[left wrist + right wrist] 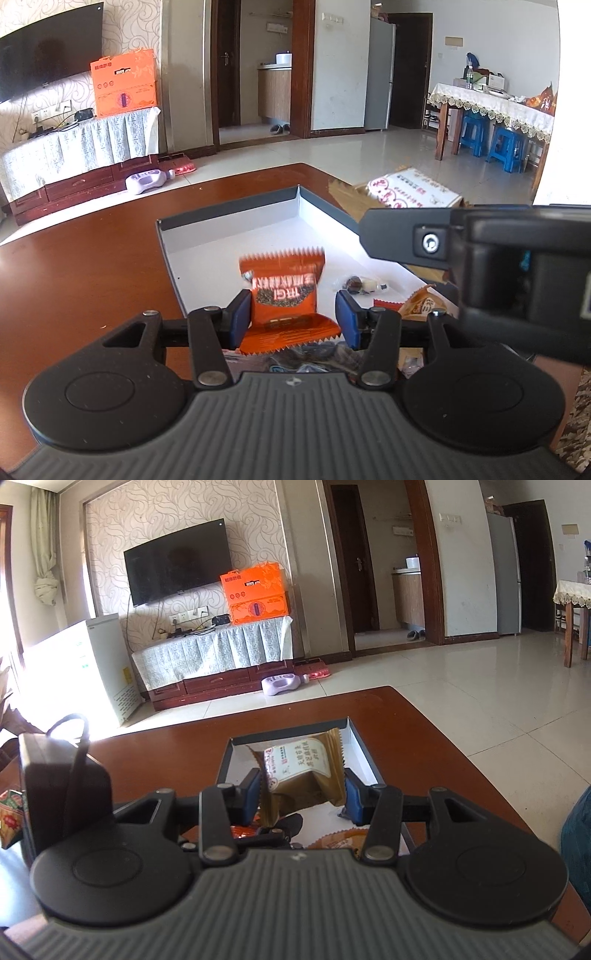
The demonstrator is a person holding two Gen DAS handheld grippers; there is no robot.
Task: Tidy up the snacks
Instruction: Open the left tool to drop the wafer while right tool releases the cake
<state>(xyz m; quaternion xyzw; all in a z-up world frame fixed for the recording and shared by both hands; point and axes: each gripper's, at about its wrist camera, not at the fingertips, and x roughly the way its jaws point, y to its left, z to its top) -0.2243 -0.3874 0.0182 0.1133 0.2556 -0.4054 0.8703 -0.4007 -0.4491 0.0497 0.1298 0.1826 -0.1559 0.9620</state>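
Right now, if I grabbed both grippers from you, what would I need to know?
Left gripper: open, its fingers apart either side of the orange snack packet, which looks blurred, maybe dropping into the white box.
Right gripper: shut on the gold snack packet, held above the box.
Already in the box: a small clear-wrapped candy and a tan packet.
Left to do: set the gold packet down in the box. More wrappers show under the left gripper; I cannot tell where they lie.
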